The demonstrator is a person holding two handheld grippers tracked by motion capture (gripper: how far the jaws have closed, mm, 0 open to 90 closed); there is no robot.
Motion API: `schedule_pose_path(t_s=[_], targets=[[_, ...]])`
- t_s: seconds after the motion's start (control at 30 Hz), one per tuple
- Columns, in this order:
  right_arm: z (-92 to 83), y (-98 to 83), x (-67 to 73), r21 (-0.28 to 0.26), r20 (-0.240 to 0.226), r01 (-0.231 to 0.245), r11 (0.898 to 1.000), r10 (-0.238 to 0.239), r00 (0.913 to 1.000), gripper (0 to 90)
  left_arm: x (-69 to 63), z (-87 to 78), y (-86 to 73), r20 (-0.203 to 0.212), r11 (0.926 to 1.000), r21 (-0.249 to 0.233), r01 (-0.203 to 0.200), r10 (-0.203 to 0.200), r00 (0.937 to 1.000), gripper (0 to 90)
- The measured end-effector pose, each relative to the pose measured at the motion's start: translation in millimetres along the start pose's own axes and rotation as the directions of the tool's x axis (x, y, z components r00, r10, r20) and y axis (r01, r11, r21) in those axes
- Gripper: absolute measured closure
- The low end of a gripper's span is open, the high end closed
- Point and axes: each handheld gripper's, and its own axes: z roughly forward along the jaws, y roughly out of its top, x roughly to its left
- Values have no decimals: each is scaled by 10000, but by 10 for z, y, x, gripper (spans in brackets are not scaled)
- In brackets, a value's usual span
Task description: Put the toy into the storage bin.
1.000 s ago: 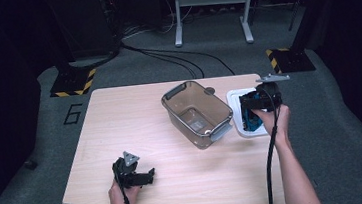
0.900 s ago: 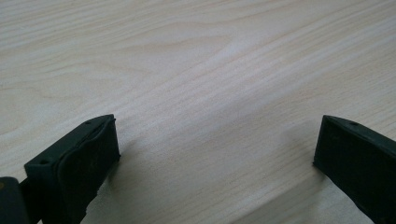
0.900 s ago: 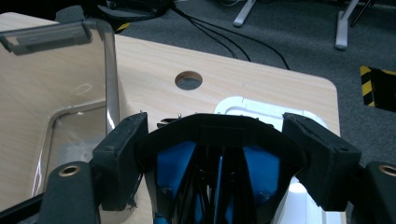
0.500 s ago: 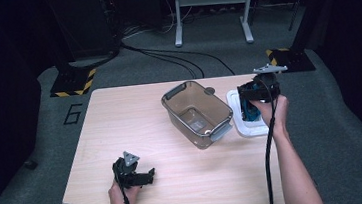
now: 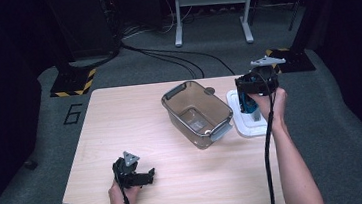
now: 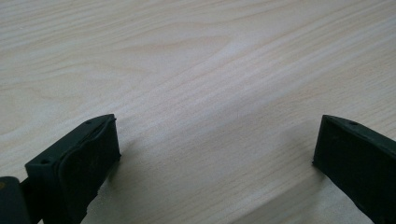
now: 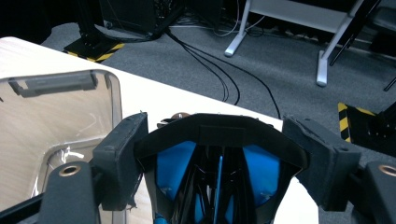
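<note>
Colours on the pale wood table [image 5: 120, 118]

The bin [image 5: 197, 114] is clear smoky grey with grey latches; the lid [image 5: 244, 126] beside it is white. Both grippers, left [image 6: 215, 154] and right [image 7: 217, 154], are black. The right one grips a black and bright blue tool [image 7: 217, 161]. Grey carpet [image 5: 351, 115]; yellow-black hazard stripes [image 5: 72, 85] behind.

Light fell from above onto the pale wooden worktop [image 5: 172, 133], while the room around it lay almost black. The clear plastic tub [image 5: 197, 113] caught faint glare on its walls. In the left gripper view, soft shadows sat under the blurred black jaws; the wood grain stayed sharp.
</note>
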Motion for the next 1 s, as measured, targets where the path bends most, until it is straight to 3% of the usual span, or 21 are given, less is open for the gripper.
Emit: schedule_pose_path(t_s=[0.4, 1.0], targets=[[-21, 188, 105, -379, -53, 452, 9983, -454, 9990, 240, -1, 0, 0, -12, 10000, 1, 4, -4, 10000, 2], [-32, 419, 486, -797, -804, 939, 9924, -1003, 9917, 240, -2, -1, -1, -4, 10000, -10, -5, 5, 10000, 5]])
